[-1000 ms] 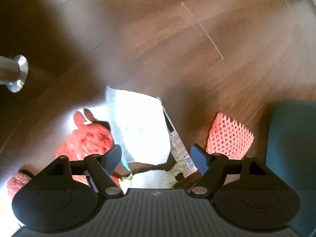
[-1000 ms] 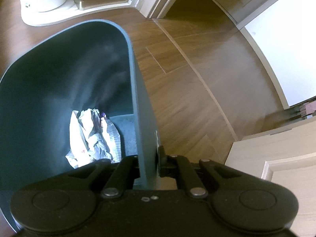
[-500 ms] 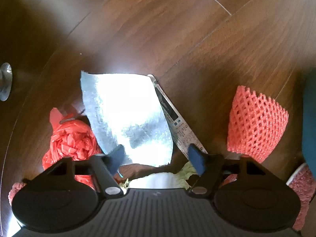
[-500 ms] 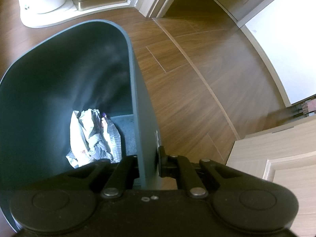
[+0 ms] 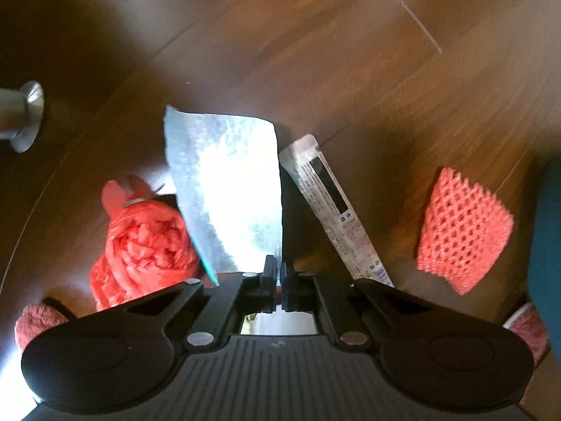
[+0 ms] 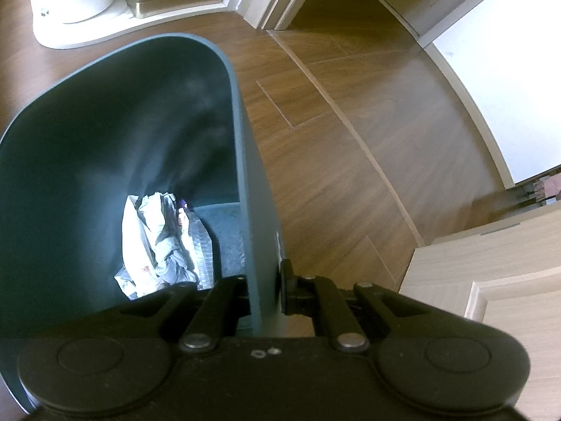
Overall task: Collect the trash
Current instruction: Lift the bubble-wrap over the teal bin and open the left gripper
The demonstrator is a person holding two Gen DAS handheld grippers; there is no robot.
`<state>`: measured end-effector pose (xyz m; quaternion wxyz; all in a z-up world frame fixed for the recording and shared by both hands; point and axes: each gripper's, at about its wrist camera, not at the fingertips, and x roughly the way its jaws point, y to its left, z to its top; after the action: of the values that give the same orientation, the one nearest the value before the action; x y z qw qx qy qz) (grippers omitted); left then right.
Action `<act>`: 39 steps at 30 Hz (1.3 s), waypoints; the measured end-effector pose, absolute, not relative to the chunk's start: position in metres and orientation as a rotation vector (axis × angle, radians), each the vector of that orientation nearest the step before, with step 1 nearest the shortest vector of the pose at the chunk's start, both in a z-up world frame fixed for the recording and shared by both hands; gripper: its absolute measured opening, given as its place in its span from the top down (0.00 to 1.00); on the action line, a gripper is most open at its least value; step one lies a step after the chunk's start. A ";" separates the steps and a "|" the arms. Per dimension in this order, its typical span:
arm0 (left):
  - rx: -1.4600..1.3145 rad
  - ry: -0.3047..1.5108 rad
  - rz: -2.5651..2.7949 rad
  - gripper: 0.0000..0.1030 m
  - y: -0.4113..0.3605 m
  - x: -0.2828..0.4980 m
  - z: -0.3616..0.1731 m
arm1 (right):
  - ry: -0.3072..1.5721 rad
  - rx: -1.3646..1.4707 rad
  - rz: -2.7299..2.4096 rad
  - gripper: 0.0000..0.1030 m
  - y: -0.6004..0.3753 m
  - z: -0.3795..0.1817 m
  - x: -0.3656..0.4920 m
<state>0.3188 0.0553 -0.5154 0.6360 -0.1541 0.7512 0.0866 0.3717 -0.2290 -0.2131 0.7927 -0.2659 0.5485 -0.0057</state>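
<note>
Foil wrapper (image 5: 228, 189) lengthwise (away from gripper (image 5: 278, 282))

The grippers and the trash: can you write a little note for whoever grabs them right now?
Left gripper: shut on the bottom edge of the silvery wrapper, which stands up from the wood floor.
Right gripper: shut on the wall of the dark bin.
Done: crumpled wrappers already lie at the bottom of the bin.
Left on the floor: a red crumpled bag beside the silvery wrapper, a long printed wrapper on its other side, and a red foam net nearer the bin.
Next, probably: carry the silvery wrapper to the bin, then the others.
</note>
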 end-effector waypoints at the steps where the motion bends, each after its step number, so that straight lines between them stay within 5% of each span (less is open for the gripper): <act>1: -0.367 1.704 0.198 0.99 0.058 0.318 -0.508 | 1.180 -0.570 -0.015 0.95 -0.229 -0.213 0.372; 13: -0.369 1.567 0.068 0.99 0.067 0.321 -0.383 | 1.151 -0.622 -0.024 0.98 -0.222 -0.214 0.365; 25: -0.306 1.379 -0.351 0.99 -0.050 0.331 -0.247 | 1.172 -0.519 -0.061 0.94 -0.233 -0.206 0.365; 39: -0.209 1.481 -0.429 0.98 -0.151 0.348 -0.298 | 1.166 -0.498 0.023 0.90 -0.230 -0.200 0.355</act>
<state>0.3481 -0.1507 -0.2976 0.7123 -0.0941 0.6680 -0.1936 0.3553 -0.2299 -0.1997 0.8056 -0.2328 0.5447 0.0106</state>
